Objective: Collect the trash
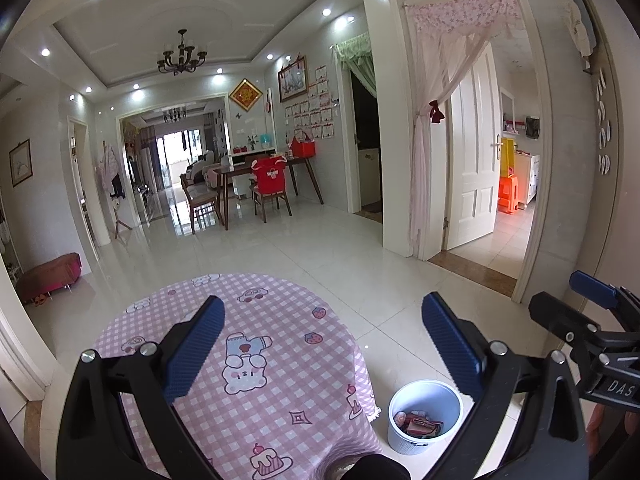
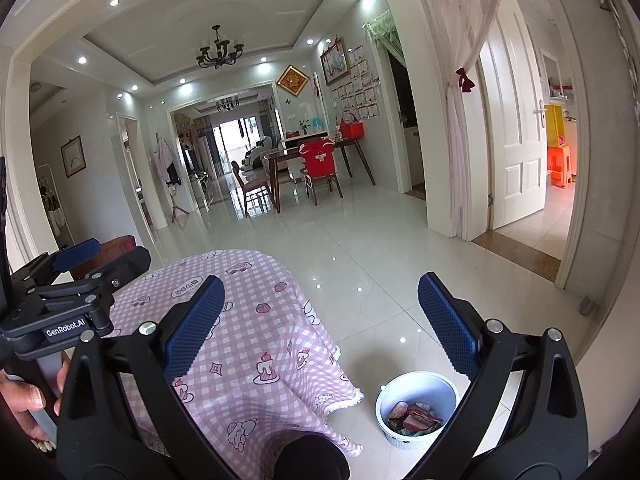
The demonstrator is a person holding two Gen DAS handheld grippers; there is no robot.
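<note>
Left gripper (image 1: pixel 320 344) spread wide and holding nothing, raised over the pink checked tablecloth (image 1: pixel 256 360). Further right, small white bin (image 1: pixel 424 416) on the floor tiles (image 1: pixel 320 248) just beside the cloth's hanging edge, with what looks like wrappers (image 1: pixel 418 424) inside. Right gripper (image 2: pixel 320 320) likewise spread and unladen.

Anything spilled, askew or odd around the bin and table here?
Nothing stands out: the white plastic bin stands upright on the floor with wrappers inside, none spilled, beside the pink checked tablecloth.
</note>
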